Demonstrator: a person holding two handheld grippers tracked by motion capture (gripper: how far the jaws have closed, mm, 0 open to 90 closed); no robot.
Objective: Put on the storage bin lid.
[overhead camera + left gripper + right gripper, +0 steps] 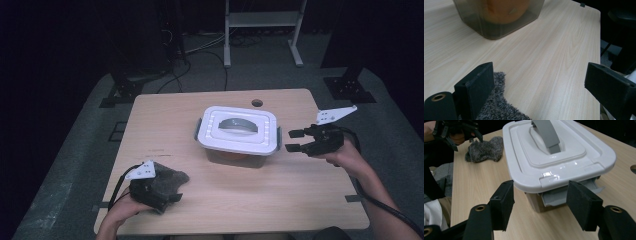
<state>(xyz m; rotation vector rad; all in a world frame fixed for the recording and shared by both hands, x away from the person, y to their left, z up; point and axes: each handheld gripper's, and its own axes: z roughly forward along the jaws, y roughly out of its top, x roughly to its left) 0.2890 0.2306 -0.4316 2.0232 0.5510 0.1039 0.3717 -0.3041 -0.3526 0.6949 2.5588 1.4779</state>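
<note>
Sitting mid-tabletop (300, 200), a translucent grey plastic box (235, 156) under a white lid with a grey handle (237, 129), something orange inside. Hovering just beside its right end, right tongs (295, 140) gaping, nothing gripped. Resting on a grey fuzzy cloth (170, 180) near the front-left corner, left tongs (539, 82) wide apart, gripping nothing.

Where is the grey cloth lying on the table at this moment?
In the high view the grey cloth lies near the table's front left corner, under the open left gripper, apart from the lidded container.
</note>
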